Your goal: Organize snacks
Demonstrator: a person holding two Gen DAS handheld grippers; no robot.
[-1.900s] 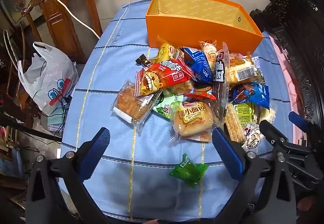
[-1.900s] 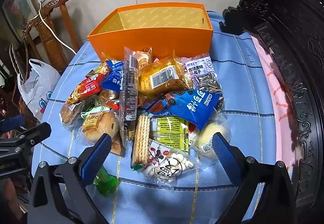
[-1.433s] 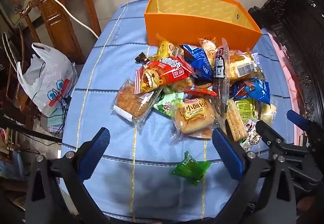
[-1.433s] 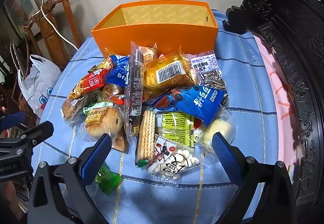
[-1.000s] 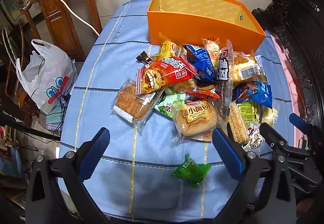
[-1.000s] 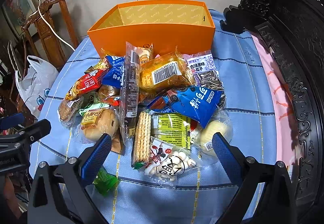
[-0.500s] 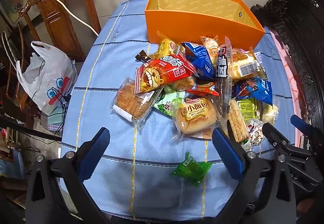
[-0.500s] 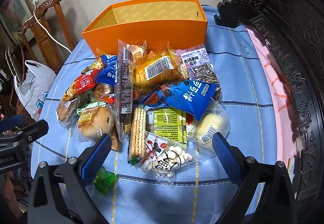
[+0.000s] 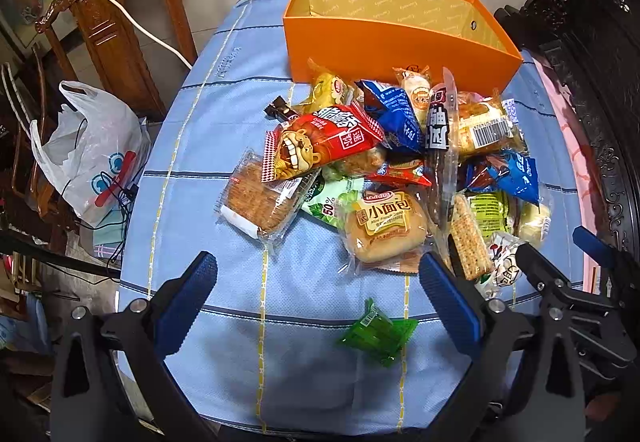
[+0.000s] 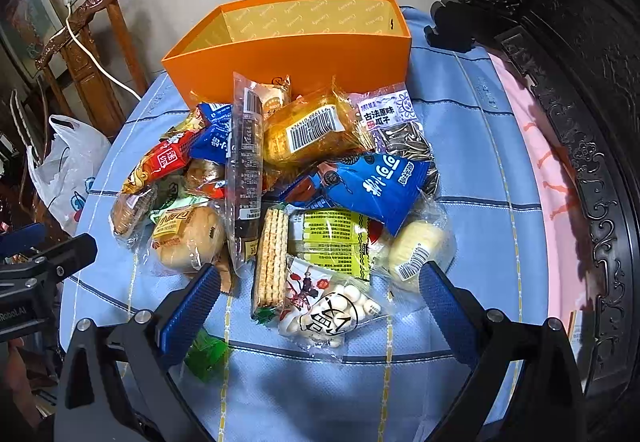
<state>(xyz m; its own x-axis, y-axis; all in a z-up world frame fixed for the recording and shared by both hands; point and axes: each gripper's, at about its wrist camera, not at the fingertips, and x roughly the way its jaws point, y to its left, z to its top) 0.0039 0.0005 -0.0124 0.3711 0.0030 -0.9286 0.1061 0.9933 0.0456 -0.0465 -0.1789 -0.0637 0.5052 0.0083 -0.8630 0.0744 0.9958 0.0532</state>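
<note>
A heap of wrapped snacks lies on a blue cloth table [image 9: 200, 146] in front of an empty orange box [image 9: 396, 42] [image 10: 296, 50]. The heap holds a red chip bag [image 9: 320, 142], a bread bun [image 9: 384, 226], a blue bag [image 10: 376, 182] and a white candy bag [image 10: 332, 310]. A small green packet [image 9: 376, 332] lies apart, nearest me. My left gripper [image 9: 320, 294] is open and empty above the near table edge, over the green packet. My right gripper [image 10: 316, 302] is open and empty just above the candy bag and a cracker stack [image 10: 272, 254].
A wooden chair [image 9: 120, 22] and a white plastic bag [image 9: 88, 154] stand left of the table. Dark carved furniture [image 10: 560, 62] and a pink cloth [image 10: 552, 178] line the right side. The right gripper shows at the right of the left wrist view [image 9: 576, 282].
Both grippers drifted slightly over the heap and stayed open. The right gripper has come a little closer to the candy bag. No snack has moved.
</note>
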